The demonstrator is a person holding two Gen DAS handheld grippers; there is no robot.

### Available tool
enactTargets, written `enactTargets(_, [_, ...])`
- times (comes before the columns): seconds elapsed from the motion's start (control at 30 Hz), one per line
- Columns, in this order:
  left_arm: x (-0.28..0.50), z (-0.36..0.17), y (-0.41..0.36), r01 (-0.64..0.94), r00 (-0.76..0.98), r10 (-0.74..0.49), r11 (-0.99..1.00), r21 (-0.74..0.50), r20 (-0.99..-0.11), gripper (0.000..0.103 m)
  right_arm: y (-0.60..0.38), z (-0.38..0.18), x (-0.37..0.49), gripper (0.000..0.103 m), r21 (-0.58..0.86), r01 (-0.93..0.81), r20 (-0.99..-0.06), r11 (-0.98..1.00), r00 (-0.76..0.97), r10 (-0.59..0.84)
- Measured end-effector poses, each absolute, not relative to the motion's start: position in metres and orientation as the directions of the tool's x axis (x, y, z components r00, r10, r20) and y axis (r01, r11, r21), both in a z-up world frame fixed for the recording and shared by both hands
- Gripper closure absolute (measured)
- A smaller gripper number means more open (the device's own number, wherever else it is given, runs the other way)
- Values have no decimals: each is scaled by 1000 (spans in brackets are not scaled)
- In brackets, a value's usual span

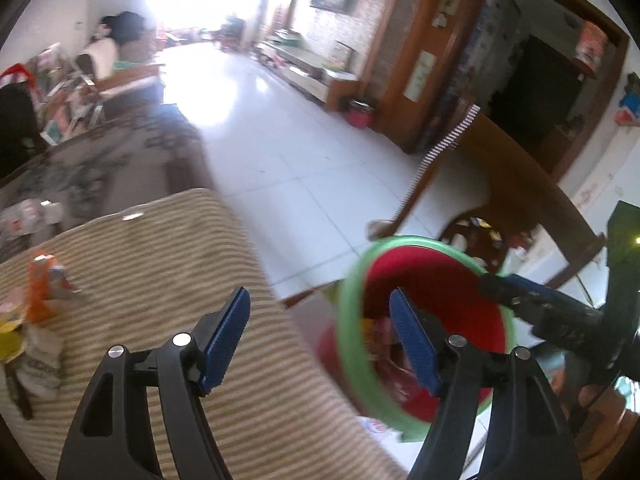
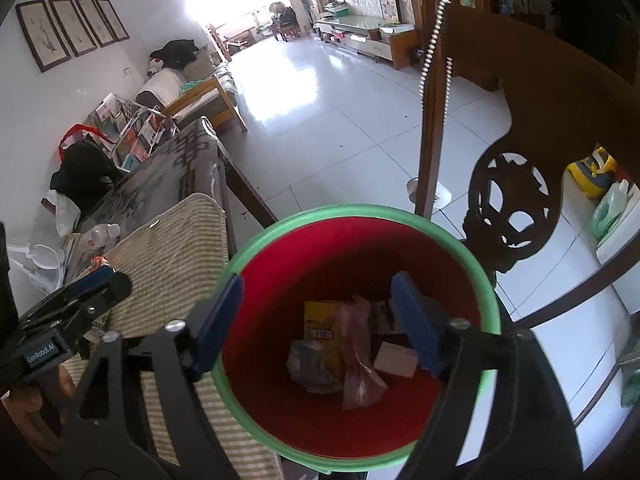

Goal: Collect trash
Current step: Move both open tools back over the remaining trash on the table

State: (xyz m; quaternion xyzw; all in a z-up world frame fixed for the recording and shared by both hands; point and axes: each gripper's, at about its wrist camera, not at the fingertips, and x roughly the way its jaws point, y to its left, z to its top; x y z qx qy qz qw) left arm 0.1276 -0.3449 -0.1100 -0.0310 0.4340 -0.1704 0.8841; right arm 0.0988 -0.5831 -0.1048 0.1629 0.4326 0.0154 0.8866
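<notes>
A red bin with a green rim (image 2: pixel 360 211) stands beside the striped-cloth table (image 2: pixel 172 248). Inside lie a yellow packet (image 2: pixel 320 320), a pink bag (image 2: pixel 360 364), a white box (image 2: pixel 396 358) and crumpled paper (image 2: pixel 308 364). My right gripper (image 2: pixel 318 282) hangs open over the bin's mouth, with nothing between its pads. My left gripper (image 1: pixel 318 300) is open and empty at the table's edge, its right finger in front of the bin's rim (image 1: pixel 352 280). On the cloth at the left lie an orange packet (image 1: pixel 40 288), a yellow wrapper (image 1: pixel 8 336) and white wrappers (image 1: pixel 40 360).
A carved wooden chair (image 2: pixel 508 200) stands right behind the bin. A plastic bottle (image 2: pixel 104 234) and a patterned table top (image 2: pixel 160 176) lie beyond the cloth. White tiled floor (image 2: pixel 340 120) stretches ahead. A small red bin (image 1: pixel 360 114) stands by the far wall.
</notes>
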Motion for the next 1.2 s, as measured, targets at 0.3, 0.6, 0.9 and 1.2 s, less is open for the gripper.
enactTargets(0.3, [122,-117,-236,62,627,-127,992,-113,-769,33,-516,-94,110,10,316,22,-741,948,631,232])
enactTargets(0.6, [93,-131,-73,-176,614,97,984,-16,-783,29,-407,-87,114,7,365,-104,-715,925,605,350])
enactTargets(0.9, [116,-109,55,-152,644,234,972,178,-729,29,-300,-66,115,7,424,-184,-677,887,585,445])
enactTargets(1.2, [97,-105,90,-106,655,118,992,64,-747,25,-159,-98,142,5,291,-374,-781,880,439,445])
